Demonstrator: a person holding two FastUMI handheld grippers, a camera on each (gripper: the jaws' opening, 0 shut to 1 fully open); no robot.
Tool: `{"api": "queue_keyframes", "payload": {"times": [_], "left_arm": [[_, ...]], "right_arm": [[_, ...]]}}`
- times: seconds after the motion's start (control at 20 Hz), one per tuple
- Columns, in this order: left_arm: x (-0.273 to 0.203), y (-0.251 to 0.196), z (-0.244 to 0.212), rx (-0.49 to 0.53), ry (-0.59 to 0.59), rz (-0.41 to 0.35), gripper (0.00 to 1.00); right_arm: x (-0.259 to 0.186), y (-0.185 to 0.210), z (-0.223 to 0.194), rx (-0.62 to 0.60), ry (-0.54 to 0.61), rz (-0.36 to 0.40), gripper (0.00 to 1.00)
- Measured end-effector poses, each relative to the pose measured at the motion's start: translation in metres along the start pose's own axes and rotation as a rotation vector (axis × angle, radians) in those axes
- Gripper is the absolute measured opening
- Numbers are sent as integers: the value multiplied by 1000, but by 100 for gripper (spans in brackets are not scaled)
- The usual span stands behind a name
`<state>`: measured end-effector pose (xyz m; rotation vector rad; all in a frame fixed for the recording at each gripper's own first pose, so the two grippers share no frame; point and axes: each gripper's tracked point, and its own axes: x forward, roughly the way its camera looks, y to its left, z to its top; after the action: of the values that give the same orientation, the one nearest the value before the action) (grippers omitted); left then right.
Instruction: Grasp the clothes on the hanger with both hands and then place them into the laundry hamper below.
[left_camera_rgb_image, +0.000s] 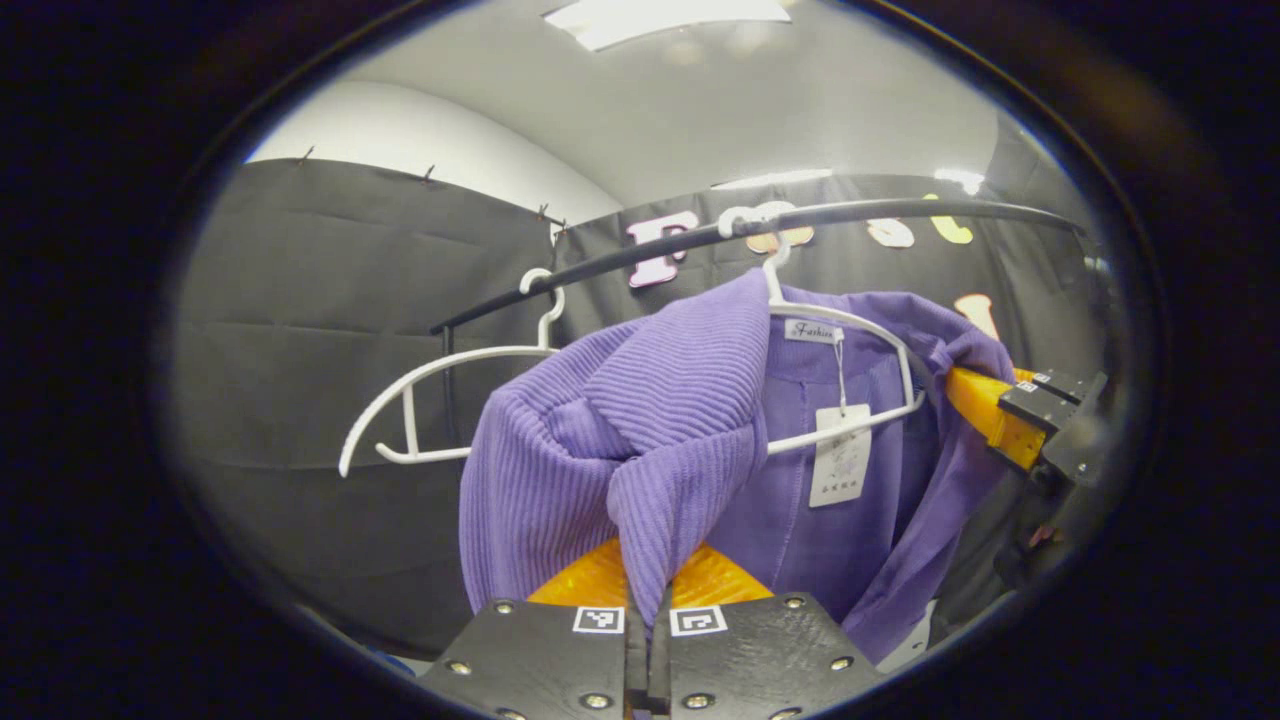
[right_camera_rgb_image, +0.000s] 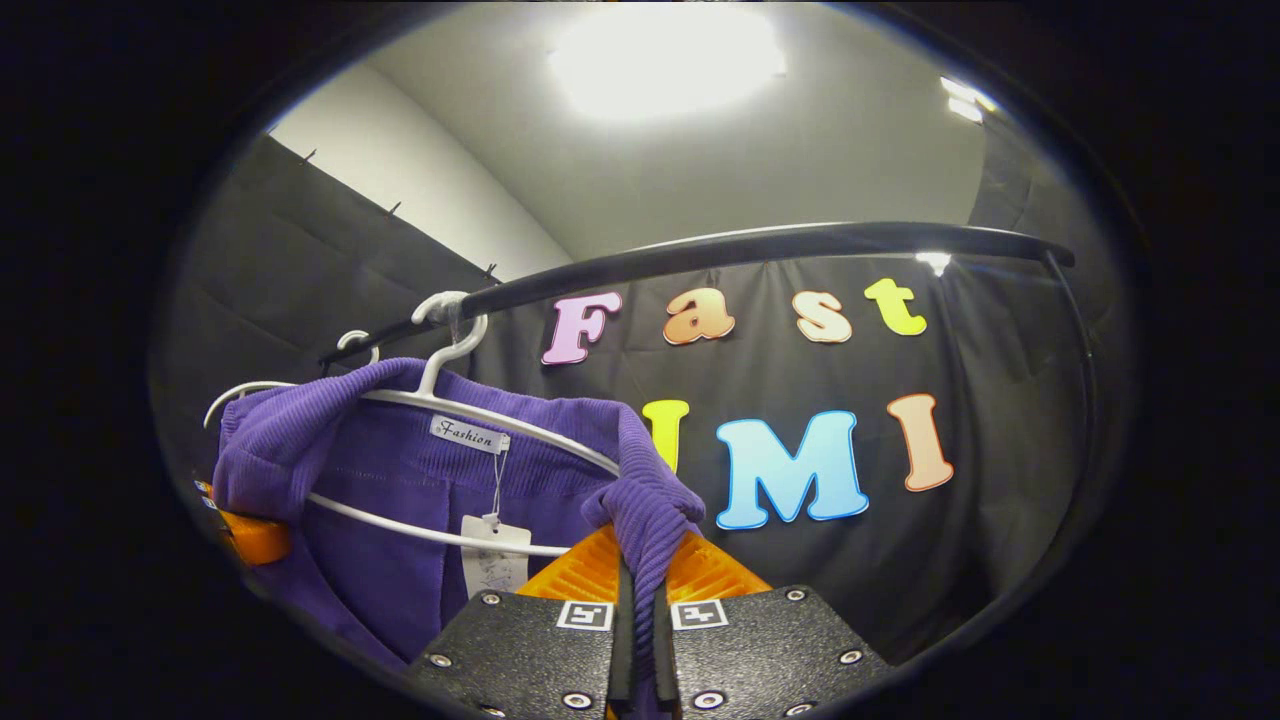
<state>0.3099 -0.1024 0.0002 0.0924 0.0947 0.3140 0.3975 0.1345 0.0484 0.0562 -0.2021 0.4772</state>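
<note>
In the left gripper view the left gripper (left_camera_rgb_image: 648, 590), at bottom centre, is clenched on a bunched fold of the purple ribbed garment (left_camera_rgb_image: 640, 420), which hangs mid-frame on a white hanger (left_camera_rgb_image: 850, 320) hooked over the black rail (left_camera_rgb_image: 900, 210). An empty white hanger (left_camera_rgb_image: 420, 390) hangs on the same rail at centre left, and a paper tag (left_camera_rgb_image: 840, 455) dangles inside the collar. In the right gripper view the right gripper (right_camera_rgb_image: 640, 590), at bottom centre, pinches the garment's other shoulder, while the left gripper's orange fingers (right_camera_rgb_image: 255, 538) show at lower left.

"Fashion" on garment's neck label (right_camera_rgb_image: 468, 434)
</note>
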Motion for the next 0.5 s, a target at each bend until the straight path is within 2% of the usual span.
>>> {"api": "queue_keyframes", "payload": {"times": [0.2,0.3,0.4,0.45,0.5], "left_arm": [[-24,8,24,9,-26,-6,0],[-37,12,32,2,-30,-6,7],[-44,17,42,0,-31,7,7],[-45,21,47,-5,-33,10,1],[-46,23,52,-11,-31,7,1]], "right_arm": [[-3,-10,9,-3,-13,-20,7],[-2,-18,11,-4,-20,-33,7],[1,-26,13,-3,-27,-45,7],[2,-30,15,-7,-33,-51,7],[1,-32,16,-14,-34,-56,7]]}}
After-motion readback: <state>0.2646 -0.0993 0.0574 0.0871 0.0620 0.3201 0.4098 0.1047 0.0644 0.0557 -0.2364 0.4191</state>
